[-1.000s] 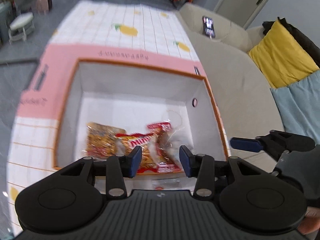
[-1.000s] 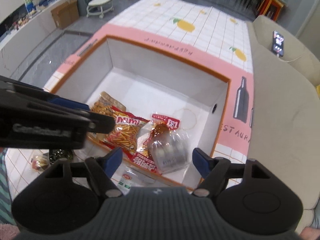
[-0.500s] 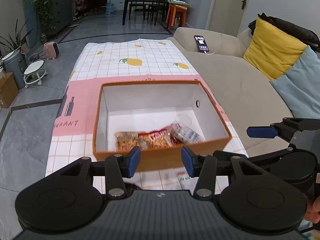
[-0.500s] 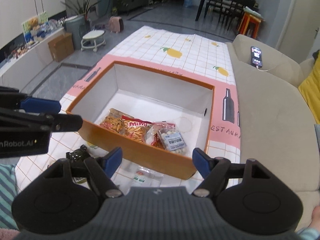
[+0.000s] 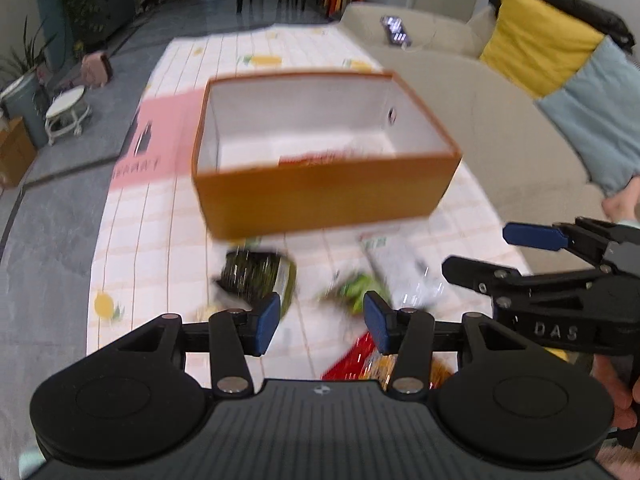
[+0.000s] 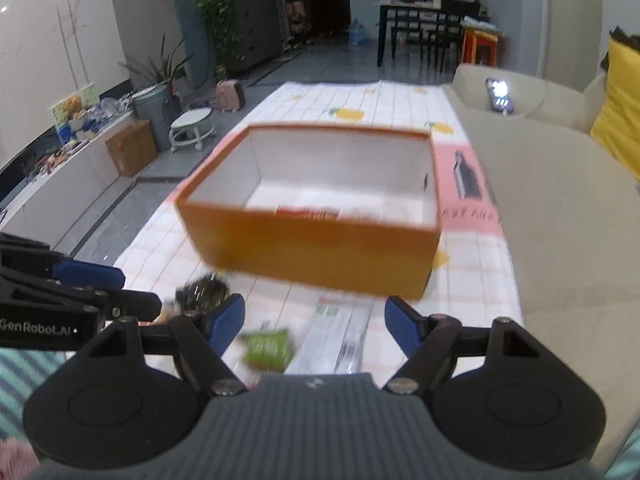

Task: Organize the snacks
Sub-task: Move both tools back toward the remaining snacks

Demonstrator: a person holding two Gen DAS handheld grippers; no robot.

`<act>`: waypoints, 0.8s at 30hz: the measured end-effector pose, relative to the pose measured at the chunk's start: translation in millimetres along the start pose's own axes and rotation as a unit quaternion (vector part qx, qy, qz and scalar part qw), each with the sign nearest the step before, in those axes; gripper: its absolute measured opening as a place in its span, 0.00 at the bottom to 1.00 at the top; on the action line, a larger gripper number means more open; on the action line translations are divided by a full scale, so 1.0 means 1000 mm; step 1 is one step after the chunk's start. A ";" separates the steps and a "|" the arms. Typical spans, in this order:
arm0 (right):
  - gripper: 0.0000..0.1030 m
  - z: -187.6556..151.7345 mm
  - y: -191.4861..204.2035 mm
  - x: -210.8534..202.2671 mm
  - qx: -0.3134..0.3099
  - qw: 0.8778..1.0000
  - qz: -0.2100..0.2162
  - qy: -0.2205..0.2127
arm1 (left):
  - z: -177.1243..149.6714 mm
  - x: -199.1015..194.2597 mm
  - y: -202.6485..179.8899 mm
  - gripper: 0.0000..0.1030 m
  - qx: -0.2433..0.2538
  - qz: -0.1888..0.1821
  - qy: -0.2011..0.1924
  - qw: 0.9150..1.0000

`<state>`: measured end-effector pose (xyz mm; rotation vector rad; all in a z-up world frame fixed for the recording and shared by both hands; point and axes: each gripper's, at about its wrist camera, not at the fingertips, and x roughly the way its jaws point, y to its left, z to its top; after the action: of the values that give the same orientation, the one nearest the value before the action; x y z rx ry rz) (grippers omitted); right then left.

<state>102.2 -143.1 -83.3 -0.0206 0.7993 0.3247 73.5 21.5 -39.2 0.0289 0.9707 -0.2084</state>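
Left hand-held gripper (image 5: 318, 322) empty, jaws apart — green snack packet (image 5: 360, 286) just beyond, orange box (image 5: 320, 196) farther

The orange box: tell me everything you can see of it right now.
The orange box is an open-topped rectangular carton, seemingly cardboard, orange outside and white inside, with a small round hole in its right wall. It sits upright on the checked tablecloth. A red snack packet barely shows over its near wall. Nothing grips it; loose packets lie apart before it.

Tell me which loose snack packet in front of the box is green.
The small green packet, lying between the dark packet and the clear white-labelled bag; it alone is bright green.
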 end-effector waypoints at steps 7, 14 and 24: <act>0.80 -0.042 0.021 0.025 -0.030 0.997 0.015 0.062 | -0.030 0.021 -0.004 0.58 0.042 0.022 0.053 0.997; 0.82 -0.061 0.032 0.063 -0.052 0.988 0.038 0.138 | -0.035 0.031 0.011 0.60 0.044 0.033 0.072 0.996; 0.85 -0.068 0.046 0.091 -0.077 0.980 0.045 0.179 | -0.021 0.054 0.055 0.67 0.045 0.054 0.082 0.994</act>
<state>100.2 -83.2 -190.7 -0.1926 1.1320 0.4757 96.2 69.5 -98.8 0.1844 1.1195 -0.1511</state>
